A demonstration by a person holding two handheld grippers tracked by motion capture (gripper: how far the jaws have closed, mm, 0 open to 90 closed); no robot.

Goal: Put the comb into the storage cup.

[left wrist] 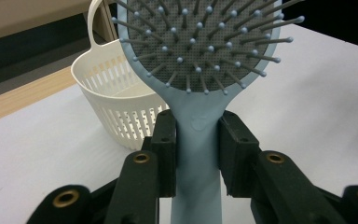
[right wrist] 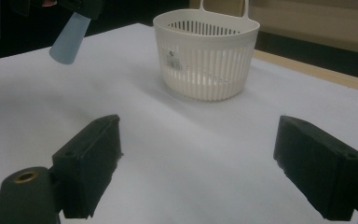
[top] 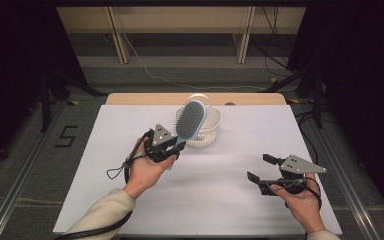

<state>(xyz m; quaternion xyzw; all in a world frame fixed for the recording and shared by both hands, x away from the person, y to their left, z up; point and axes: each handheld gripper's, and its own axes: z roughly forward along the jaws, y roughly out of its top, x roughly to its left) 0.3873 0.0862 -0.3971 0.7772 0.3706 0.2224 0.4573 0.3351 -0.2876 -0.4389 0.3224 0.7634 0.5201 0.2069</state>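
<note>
A light blue hairbrush (top: pixel 191 120) with grey bristles is held up above the white table, head uppermost. My left gripper (top: pixel 172 147) is shut on its handle; in the left gripper view both pads press the handle (left wrist: pixel 198 154) from either side, the bristled head (left wrist: pixel 200 42) above them. A white slotted basket (top: pixel 207 131) with a loop handle stands just behind the brush near the table's middle back. My right gripper (top: pixel 261 167) rests low at the front right, jaws wide apart with nothing between them (right wrist: pixel 198 163). From there the basket (right wrist: pixel 207 53) is ahead and the brush handle's tip (right wrist: pixel 70 39) is at the upper left.
The white table top (top: pixel 230 200) ends in a wooden strip (top: pixel 145 98) at the back. Beyond it are a grey floor, cables and wooden table legs. A cable loops beside the left hand (top: pixel 117 172).
</note>
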